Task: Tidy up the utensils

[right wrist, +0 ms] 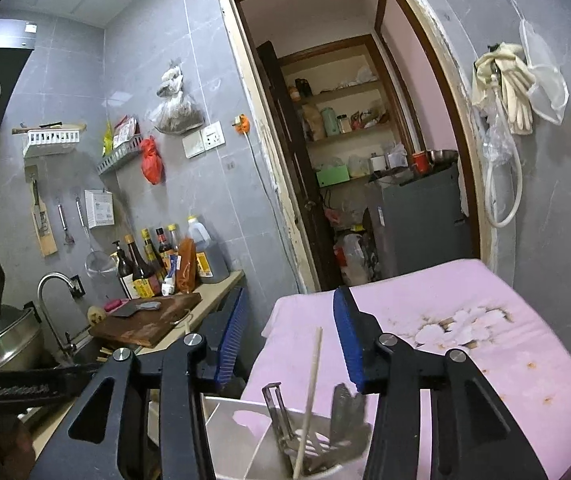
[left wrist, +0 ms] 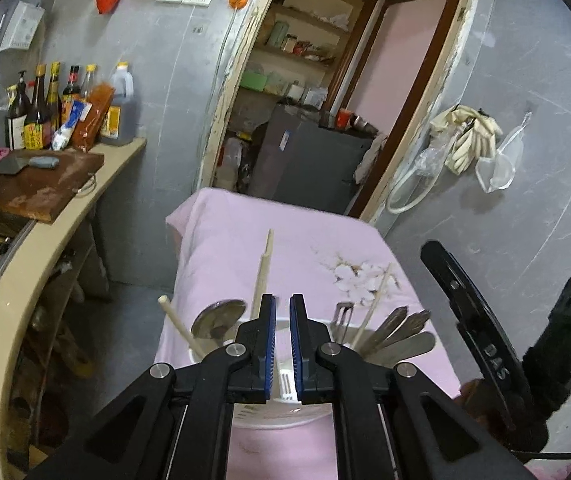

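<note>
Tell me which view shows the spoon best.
The left wrist view: the spoon shows its whole bowl above the white utensil holder, left of the left gripper. In the right wrist view I cannot make out the spoon among the blurred metal utensils.

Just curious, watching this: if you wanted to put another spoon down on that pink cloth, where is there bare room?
The pink cloth is bare beyond the white utensil holder, out to its far edge, left of the flower print. The strip in front of the holder is also bare. The holder itself is crowded: chopsticks, a spoon, flat metal handles, with both tongs close above.
</note>
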`<state>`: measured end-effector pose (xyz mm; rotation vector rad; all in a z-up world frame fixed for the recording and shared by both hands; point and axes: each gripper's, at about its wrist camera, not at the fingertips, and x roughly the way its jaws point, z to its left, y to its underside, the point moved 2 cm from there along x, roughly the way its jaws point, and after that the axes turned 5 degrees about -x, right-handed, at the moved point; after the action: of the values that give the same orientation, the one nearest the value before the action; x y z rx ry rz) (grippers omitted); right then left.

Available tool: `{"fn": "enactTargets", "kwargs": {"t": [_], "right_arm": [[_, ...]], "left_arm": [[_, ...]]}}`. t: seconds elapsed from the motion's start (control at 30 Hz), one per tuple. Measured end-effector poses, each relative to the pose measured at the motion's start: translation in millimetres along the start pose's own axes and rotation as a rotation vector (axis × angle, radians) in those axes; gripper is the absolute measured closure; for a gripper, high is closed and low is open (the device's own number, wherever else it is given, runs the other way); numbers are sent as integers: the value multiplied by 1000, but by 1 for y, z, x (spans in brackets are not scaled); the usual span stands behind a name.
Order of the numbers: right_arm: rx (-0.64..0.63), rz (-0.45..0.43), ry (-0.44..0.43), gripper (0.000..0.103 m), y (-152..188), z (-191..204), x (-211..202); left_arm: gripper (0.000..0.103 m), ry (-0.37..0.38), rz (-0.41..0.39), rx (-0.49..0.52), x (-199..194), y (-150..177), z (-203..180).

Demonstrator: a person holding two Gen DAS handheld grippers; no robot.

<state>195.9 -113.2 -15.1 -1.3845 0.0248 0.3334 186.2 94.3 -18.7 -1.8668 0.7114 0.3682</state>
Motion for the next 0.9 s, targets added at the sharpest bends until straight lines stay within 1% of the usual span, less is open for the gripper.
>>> {"fn": "enactTargets", "kwargs": {"t": [0.03, 0.07, 0.1, 0.17, 0.23, 0.27, 0.33, 0.4, 0.43, 0.47, 0.5, 0.57, 0.6, 0.63, 0.67, 0.7, 0.8, 0.9], "right_arm": [[3, 2, 3, 53, -3, -2, -5], [4, 5, 10, 51, -6, -5, -14], [1, 9, 20, 48, -9, -6, -19], [-4, 27, 38, 43, -14, -11, -33], [-10, 48, 55, 37, -19, -17, -49], [-10, 56, 60, 36, -21, -19, -57], [-8, 79, 75, 30, -23, -24, -69], [-3, 102, 73, 26, -24, -29, -85], [-3, 111, 79, 24, -24, -32, -91], [-7, 119, 81, 22, -24, -34, -99], [-13, 128, 91, 20, -23, -36, -108], [-16, 135, 108, 16, -21, -40, -125], [-16, 133, 109, 11, -21, -42, -132], [-18, 133, 111, 6, -20, -43, -139], [-22, 137, 113, 5, -17, -45, -148], [-25, 141, 114, 4, -16, -45, -154], [-41, 152, 120, 2, -8, -49, -175], [-59, 159, 130, 1, 2, -52, -198]], "left_arm": [[95, 7, -14, 4, -3, 1, -3], [93, 11, -24, 11, -6, 1, -7], [88, 12, -30, 15, -8, 2, -10], [82, 18, -40, 18, -15, 4, -18], [79, 36, -52, 17, -22, 7, -25], [75, 35, -56, 21, -26, 8, -28], [67, 33, -67, 28, -36, 14, -36], [43, 31, -86, 27, -47, 20, -42], [38, 24, -98, 28, -53, 24, -45], [30, 18, -110, 32, -59, 29, -48], [25, 11, -115, 36, -64, 32, -48], [20, -16, -106, 44, -72, 41, -51], [14, -31, -99, 51, -77, 47, -53], [11, -42, -99, 54, -80, 51, -53], [7, -58, -100, 54, -84, 56, -53], [6, -75, -100, 49, -88, 61, -53], [5, -91, -102, 35, -102, 77, -51], [4, -110, -110, 48, -113, 94, -51]]}}
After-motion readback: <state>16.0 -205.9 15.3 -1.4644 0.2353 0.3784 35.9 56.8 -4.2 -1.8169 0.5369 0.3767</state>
